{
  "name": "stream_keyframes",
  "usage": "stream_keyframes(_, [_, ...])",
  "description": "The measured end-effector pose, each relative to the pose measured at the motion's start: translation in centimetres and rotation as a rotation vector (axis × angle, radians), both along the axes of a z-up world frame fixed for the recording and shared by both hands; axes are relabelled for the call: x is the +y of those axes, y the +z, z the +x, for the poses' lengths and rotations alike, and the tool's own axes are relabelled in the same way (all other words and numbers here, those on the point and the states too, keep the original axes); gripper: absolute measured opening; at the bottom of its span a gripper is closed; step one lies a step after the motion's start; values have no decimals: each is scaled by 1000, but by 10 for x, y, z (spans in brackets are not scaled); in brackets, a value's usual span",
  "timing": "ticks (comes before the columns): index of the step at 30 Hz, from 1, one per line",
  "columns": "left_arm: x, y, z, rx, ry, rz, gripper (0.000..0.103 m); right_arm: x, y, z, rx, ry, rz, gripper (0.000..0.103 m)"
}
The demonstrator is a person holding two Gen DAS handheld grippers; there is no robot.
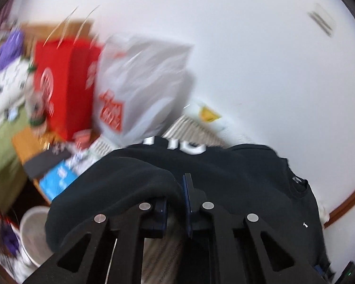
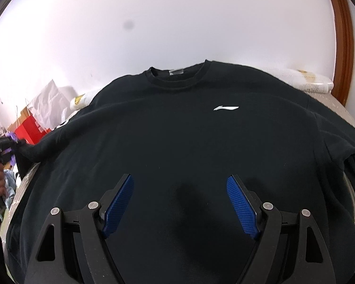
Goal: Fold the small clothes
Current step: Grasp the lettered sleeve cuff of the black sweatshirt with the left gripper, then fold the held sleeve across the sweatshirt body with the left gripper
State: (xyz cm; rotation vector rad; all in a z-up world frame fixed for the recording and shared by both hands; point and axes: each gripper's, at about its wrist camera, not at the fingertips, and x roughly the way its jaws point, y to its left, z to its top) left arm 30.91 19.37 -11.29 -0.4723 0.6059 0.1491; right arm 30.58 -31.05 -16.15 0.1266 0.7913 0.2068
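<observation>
Slippage is the main risk: the left tongs [image 1: 176,203] are pinched shut on a thick fold of sleeve of the black crew-neck sweatshirt [image 2: 177,130], which lies face-up across the striped bed [image 2: 350,189]. Right tongs [image 2: 179,201] hover wide open and empty above its lower body, so one-sided pulling could drag the garment askew toward the bed's left edge.

A black sweatshirt [image 2: 177,130] lies spread across the striped bed [image 2: 350,189].

Sweatshirt [image 2: 177,142] flat on bed [image 2: 338,108]; bags [image 1: 101,87] left; wall [image 2: 153,23] behind.
</observation>
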Motion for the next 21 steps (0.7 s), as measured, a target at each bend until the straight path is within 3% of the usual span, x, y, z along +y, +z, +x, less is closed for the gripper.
stream_keyframes(4, [-57, 32, 8, -58, -128, 79, 10, -1, -1, 1, 0, 0, 4, 81])
stream_keyframes(7, [-104, 37, 13, -70, -246, 108, 10, -4, -4, 4, 9, -5, 17, 81])
stream_keyframes(10, [-152, 26, 15, -68, -384, 111, 10, -7, -7, 5, 20, -13, 30, 81])
stream_keyframes(15, [-207, -9, 16, 7, -506, 162, 10, -11, -6, 7, 20, -23, 48, 81])
stream_keyframes(19, [-213, -30, 8, 48, -537, 181, 11, -13, -7, 7, 18, -31, 50, 81])
stream_keyframes(21, [-206, -33, -3, 44, -548, 175, 18, -13, -7, 7, 20, -33, 47, 81])
